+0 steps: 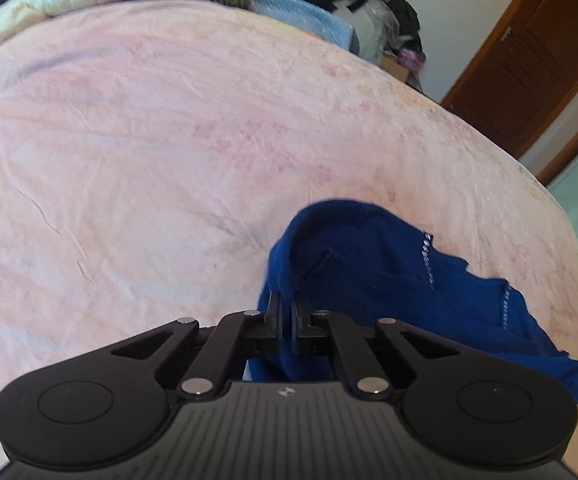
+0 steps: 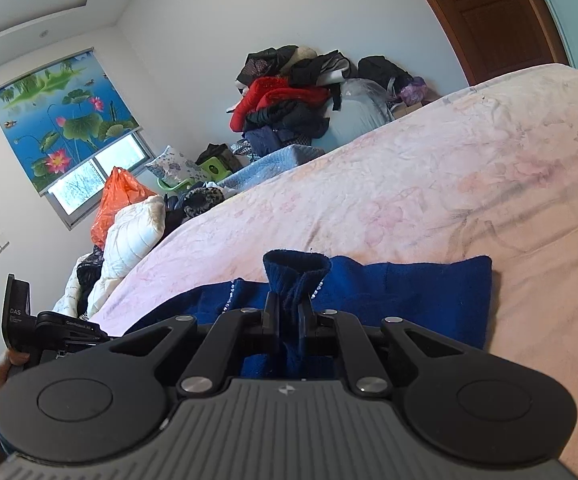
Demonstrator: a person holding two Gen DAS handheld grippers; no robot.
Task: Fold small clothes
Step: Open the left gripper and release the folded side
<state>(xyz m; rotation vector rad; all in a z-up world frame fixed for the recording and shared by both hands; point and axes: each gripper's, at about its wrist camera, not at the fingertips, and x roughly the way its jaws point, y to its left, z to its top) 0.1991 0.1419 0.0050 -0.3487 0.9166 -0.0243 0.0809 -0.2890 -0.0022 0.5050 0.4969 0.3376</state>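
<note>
While the blue sweater (image 1: 369, 272) lies on the pink bed (image 1: 149, 160), my left tongs (image 1: 285, 312) are pinched tight on its edge, fabric trailing off to their right. My right tongs (image 2: 289, 312) clamp its ribbed cuff (image 2: 297, 272), sticking up just ahead, w/ the rest spread beyond.

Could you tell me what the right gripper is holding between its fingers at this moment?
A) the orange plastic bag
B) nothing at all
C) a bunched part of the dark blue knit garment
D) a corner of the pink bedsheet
C: in the right wrist view the right gripper is shut on a gathered fold of the blue garment, which lies on the pink bedsheet.
</note>
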